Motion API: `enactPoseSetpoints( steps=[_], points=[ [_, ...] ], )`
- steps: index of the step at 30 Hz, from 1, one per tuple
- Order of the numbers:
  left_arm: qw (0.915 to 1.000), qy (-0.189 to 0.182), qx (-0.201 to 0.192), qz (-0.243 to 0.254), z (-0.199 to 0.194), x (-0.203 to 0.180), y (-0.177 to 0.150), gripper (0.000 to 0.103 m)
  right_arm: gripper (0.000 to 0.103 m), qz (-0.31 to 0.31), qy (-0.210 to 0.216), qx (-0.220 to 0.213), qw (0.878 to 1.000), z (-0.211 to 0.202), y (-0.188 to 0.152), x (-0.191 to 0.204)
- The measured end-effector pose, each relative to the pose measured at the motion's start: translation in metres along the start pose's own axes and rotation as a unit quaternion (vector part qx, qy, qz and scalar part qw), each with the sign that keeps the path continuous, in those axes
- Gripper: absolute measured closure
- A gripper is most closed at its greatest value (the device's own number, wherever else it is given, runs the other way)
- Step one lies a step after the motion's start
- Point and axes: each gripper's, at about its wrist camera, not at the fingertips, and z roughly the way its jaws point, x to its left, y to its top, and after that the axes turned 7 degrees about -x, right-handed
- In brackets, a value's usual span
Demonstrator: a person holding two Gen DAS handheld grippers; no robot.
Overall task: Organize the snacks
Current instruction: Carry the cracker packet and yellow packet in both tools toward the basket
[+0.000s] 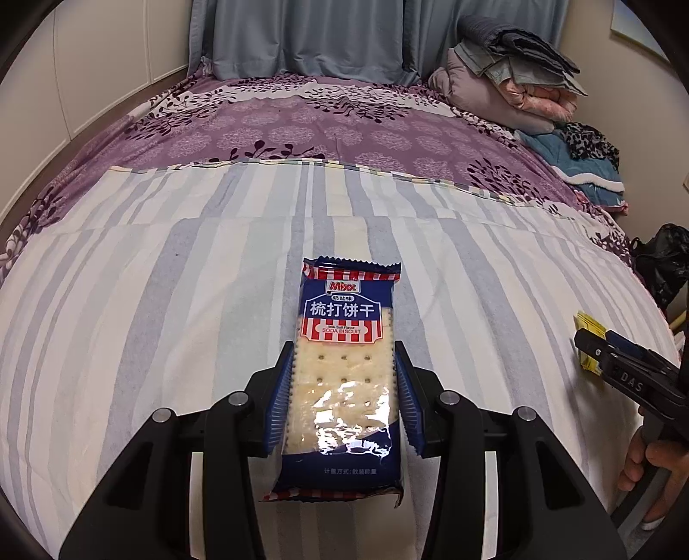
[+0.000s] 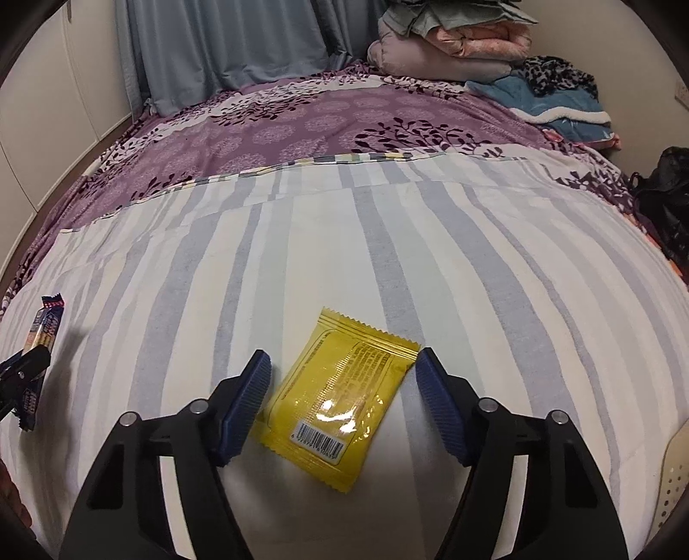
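A blue, red and white soda biscuit pack point(image 1: 342, 379) lies lengthwise between the fingers of my left gripper point(image 1: 343, 357), whose blue pads press both long sides of it on the striped sheet point(image 1: 150, 301). The same pack shows at the left edge of the right wrist view point(image 2: 43, 344). A yellow snack packet point(image 2: 340, 396) lies flat, barcode side up, between the wide-open fingers of my right gripper point(image 2: 342, 366), touching neither pad. In the left wrist view the right gripper point(image 1: 603, 349) and the yellow packet point(image 1: 588, 331) show at the far right.
A purple floral bedcover point(image 1: 323, 125) spreads beyond the striped sheet. Folded blankets and clothes point(image 1: 508, 73) are piled at the back right, by grey curtains point(image 1: 301, 34). A black bag point(image 2: 663, 202) sits off the bed's right edge.
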Motion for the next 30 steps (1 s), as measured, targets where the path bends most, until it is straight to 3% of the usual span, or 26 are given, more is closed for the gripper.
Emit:
enactPoseSetpoints(
  steps=[6,15,30],
  points=[
    [1.0000,-0.007,0.001,0.003,-0.003,-0.006,-0.004,0.058,0.055,-0.009,-0.011,-0.005,1.000,-0.005,-0.004,-0.006],
    [0.9999,-0.012,-0.001,0.009,-0.015,-0.012,-0.009,0.058,0.056,0.002,-0.001,-0.004,1.000,-0.017,-0.013,-0.014],
    [0.9988,-0.039,-0.014,0.026,-0.056,-0.037,-0.021,0.058,0.056,0.032,0.025,-0.025,0.999,-0.083,-0.041,-0.028]
  ],
)
